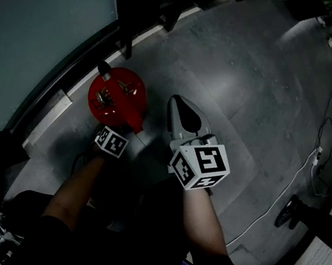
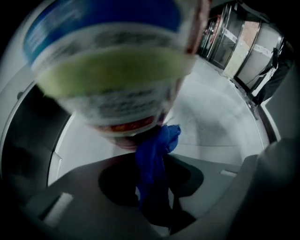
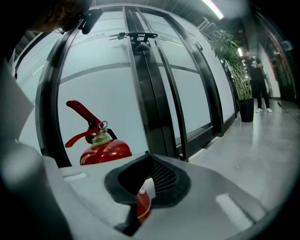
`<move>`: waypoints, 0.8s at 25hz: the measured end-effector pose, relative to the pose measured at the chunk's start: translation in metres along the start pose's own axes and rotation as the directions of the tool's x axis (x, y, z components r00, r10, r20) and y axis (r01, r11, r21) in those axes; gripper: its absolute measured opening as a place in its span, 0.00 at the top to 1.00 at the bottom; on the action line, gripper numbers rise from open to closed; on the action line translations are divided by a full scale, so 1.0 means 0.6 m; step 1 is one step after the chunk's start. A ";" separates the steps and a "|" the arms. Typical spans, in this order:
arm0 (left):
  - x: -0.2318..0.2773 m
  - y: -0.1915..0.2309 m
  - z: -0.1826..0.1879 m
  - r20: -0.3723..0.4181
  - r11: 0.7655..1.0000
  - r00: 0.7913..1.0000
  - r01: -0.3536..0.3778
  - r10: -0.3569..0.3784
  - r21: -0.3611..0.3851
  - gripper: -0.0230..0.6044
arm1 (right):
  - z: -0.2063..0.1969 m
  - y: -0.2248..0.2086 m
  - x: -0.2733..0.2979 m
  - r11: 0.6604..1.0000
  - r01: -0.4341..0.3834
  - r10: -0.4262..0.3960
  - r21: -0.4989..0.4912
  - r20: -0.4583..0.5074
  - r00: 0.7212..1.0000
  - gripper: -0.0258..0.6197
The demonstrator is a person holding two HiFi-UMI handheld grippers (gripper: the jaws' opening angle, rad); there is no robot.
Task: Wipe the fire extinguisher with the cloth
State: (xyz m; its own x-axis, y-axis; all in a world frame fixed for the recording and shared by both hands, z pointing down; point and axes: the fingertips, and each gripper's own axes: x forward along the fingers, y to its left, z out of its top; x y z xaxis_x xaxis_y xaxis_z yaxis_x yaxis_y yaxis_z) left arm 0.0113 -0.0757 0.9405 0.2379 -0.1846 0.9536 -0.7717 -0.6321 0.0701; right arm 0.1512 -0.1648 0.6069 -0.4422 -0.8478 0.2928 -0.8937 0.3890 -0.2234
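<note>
A red fire extinguisher (image 1: 116, 99) stands on the floor by the glass wall, seen from above in the head view. My left gripper (image 1: 120, 129) is at its near side, shut on a blue cloth (image 2: 157, 147). The cloth's top is against the lower body of the extinguisher (image 2: 112, 70), whose label fills the left gripper view. My right gripper (image 1: 180, 104) is beside the extinguisher on its right, not touching it, its jaws shut with nothing in them. The right gripper view shows the extinguisher (image 3: 99, 143) with its red handle to the left, beyond the gripper (image 3: 149, 157).
A glass wall with black frames (image 3: 145, 84) and a low ledge (image 1: 66, 91) runs behind the extinguisher. A white cable (image 1: 297, 174) trails over the grey floor at right. A potted plant (image 3: 234, 61) and a standing person (image 3: 258, 79) are far down the corridor.
</note>
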 end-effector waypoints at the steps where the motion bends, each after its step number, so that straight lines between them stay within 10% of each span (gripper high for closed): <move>1: -0.005 0.009 -0.006 -0.001 1.000 1.000 0.004 -0.004 0.005 0.74 | -0.003 0.002 0.008 1.000 0.004 -0.004 0.004 -0.007 1.000 0.95; 7: -0.114 -0.009 -0.051 0.076 0.972 0.983 0.149 -0.165 0.182 0.74 | 0.005 0.003 0.008 0.984 0.145 -0.143 0.107 -0.031 0.989 0.95; 12: -0.302 0.022 -0.041 0.121 0.944 0.971 0.163 -0.205 0.288 0.74 | 0.007 -0.008 -0.048 0.903 0.405 -0.389 0.140 -0.131 0.912 0.95; 16: -0.522 0.023 -0.017 0.222 0.962 0.950 0.173 -0.220 0.213 0.74 | 0.002 0.057 -0.123 0.910 0.392 -0.338 0.136 -0.308 0.890 0.95; 20: -0.762 0.009 0.023 0.283 0.976 0.942 0.137 -0.181 0.169 0.75 | 0.166 0.089 -0.225 0.944 0.323 -0.279 0.068 -0.360 0.890 0.95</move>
State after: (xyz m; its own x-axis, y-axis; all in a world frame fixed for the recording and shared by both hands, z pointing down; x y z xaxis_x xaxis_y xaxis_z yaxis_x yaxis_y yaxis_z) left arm -0.0935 -0.0048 0.5008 0.5305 -0.2727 0.8026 -0.6210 -0.7695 0.1491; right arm 0.1707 -0.0656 0.4630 -0.1717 -0.7332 0.6580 -0.9814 0.0689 -0.1793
